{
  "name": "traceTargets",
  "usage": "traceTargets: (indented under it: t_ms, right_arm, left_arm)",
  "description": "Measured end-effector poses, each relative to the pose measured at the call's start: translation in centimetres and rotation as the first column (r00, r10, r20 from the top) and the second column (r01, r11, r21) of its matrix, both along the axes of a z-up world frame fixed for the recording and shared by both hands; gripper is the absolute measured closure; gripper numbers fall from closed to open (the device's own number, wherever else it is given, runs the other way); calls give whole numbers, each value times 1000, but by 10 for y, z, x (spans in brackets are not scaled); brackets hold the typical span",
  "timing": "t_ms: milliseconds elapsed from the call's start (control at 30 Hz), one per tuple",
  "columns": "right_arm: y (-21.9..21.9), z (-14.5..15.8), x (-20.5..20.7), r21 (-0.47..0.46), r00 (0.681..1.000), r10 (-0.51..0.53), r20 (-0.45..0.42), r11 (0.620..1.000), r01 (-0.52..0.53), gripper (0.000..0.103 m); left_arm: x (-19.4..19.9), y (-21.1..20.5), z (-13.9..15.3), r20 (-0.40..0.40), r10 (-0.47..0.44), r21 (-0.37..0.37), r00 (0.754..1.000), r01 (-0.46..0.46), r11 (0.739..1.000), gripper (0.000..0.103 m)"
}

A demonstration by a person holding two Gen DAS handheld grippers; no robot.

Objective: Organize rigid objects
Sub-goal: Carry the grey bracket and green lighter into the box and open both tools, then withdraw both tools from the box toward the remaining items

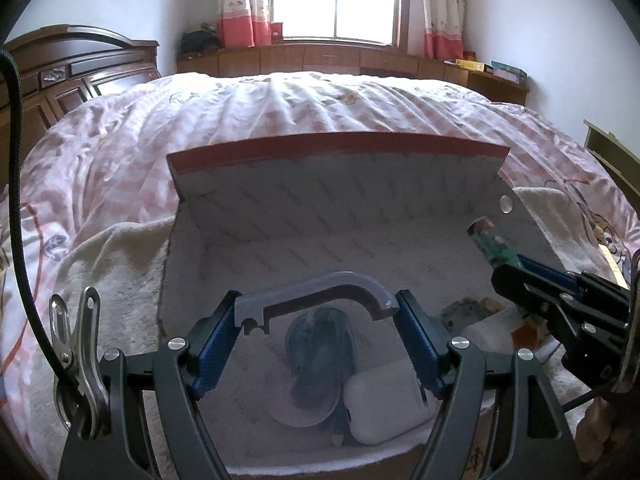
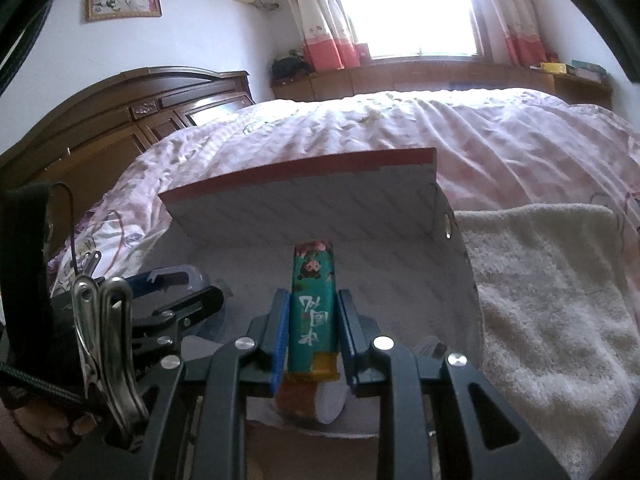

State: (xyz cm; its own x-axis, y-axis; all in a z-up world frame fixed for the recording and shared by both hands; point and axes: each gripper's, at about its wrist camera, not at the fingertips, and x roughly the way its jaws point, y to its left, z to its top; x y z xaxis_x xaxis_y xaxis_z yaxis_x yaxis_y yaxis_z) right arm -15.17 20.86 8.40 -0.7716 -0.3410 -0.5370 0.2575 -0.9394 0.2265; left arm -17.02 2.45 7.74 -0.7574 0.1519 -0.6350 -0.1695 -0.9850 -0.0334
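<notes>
Left gripper clamps a grey curved handle over the open box on the bed; right gripper clasps a green tube above the box.

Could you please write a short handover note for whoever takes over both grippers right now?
Left gripper: closed on a grey curved plastic hook piece, held over the open white cardboard box on the bed.
Right gripper: clamped on a teal printed cylindrical tube, also over the box.
Done: a white rounded case and a teal-patterned dish lie inside.
Left: set down both held items in the box.
</notes>
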Motion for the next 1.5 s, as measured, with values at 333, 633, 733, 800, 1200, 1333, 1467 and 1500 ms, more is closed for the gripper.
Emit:
traceTargets:
  t_ms: [333, 633, 733, 800, 1200, 1333, 1467, 1500]
  right_arm:
    - [2, -8, -12, -7, 1000, -19, 23, 1000, 19, 70]
    - [2, 1, -5, -8, 999, -35, -31, 999, 35, 45]
    - [3, 2, -3, -16, 999, -37, -39, 999, 36, 43]
    - [4, 3, -1, -18, 998, -41, -39, 999, 40, 42]
    - [8, 4, 8, -28, 998, -49, -33, 998, 48, 42]
    - [8, 5, 15, -31, 998, -51, -32, 998, 50, 42]
    - [10, 4, 23, -37, 998, -51, -21, 998, 50, 42]
    - [10, 4, 25, -39, 999, -50, -18, 998, 49, 42]
  left_arm:
    - [-10, 3, -10, 32, 4, -4, 999, -4, 1000, 26]
    - [-3, 3, -5, -7, 17, -18, 1000, -17, 1000, 25]
    - [-1, 0, -1, -22, 25, -13, 999, -26, 1000, 24]
    - [-1, -1, 0, -24, 29, -11, 999, -30, 1000, 19]
    - [6, -2, 1, -1, 19, 8, 1000, -19, 1000, 18]
    - [13, -2, 3, 4, 14, 14, 1000, -14, 1000, 18]
    - [21, -3, 6, 0, 11, 14, 1000, -11, 1000, 18]
    - [24, -3, 7, -1, 11, 13, 1000, -11, 1000, 18]
